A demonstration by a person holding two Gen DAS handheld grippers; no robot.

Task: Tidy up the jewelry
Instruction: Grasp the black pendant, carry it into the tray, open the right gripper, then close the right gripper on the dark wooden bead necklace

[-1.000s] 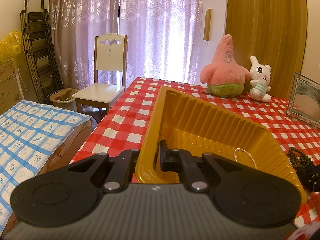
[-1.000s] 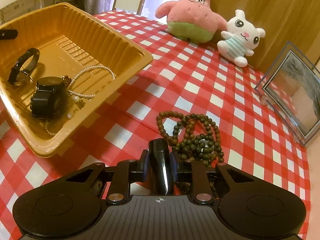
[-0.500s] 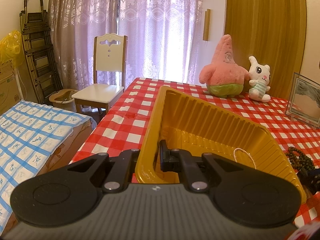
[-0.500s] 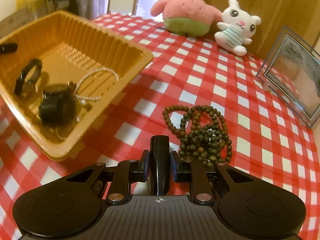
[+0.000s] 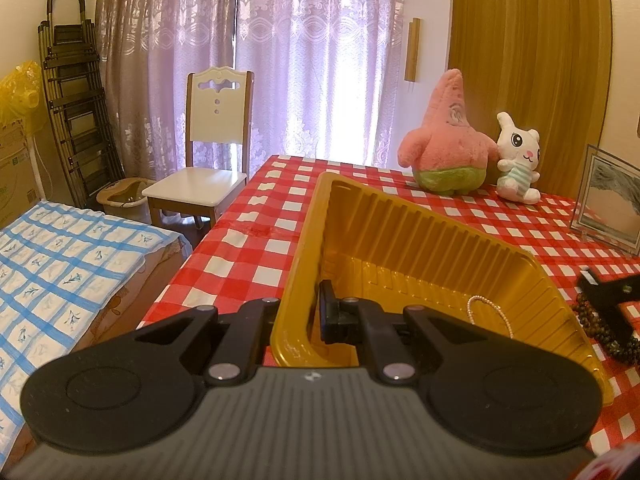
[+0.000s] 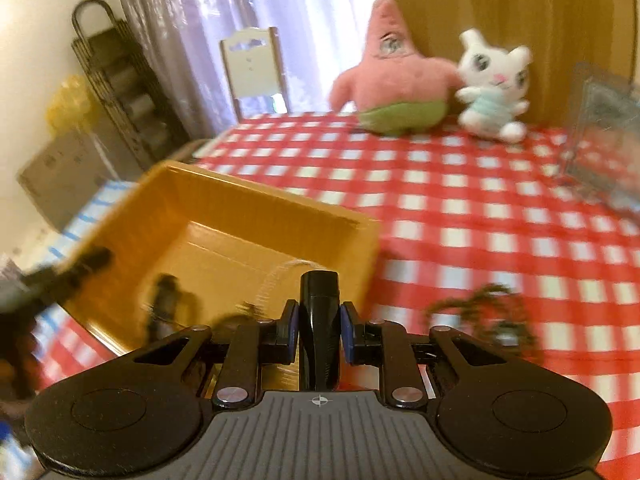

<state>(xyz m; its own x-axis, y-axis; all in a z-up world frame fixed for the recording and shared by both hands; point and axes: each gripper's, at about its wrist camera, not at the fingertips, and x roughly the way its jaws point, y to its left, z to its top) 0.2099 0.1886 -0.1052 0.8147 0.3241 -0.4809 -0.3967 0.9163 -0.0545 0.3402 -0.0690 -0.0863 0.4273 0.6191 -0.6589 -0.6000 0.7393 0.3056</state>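
**Both grippers clamped: one on the tray, one on a dark bangle**

The landmark is the ribbed, amber-yellow plastic tray [image 5: 420, 240], which sits on a table covered with a red-and-white checked cloth [image 5: 248, 240]. The left gripper [image 5: 298, 316] pinches the tray's near wall, one finger outside it and the other inside, the two pressed tight against the thin plastic. In the tray, towards its right wall, lies a strand of small white pearls [image 5: 486, 312]; the right wrist view also shows dark pieces on the tray floor [image 6: 168, 300], too blurred to name.

The right gripper [image 6: 319, 334] is above the tray's near right corner, its blue-padded fingers [image 6: 291, 334] squeezing a glossy black bangle-like band [image 6: 319, 320] that stands on edge between them. On the cloth just to the right of the tray lies a heap of dark green-brown wooden beads [image 6: 484, 312].

Beyond the tray, at the table's far edge, stand a pink star-shaped plush toy [image 5: 448, 140] and a white plush rabbit [image 5: 516, 160], touching each other.
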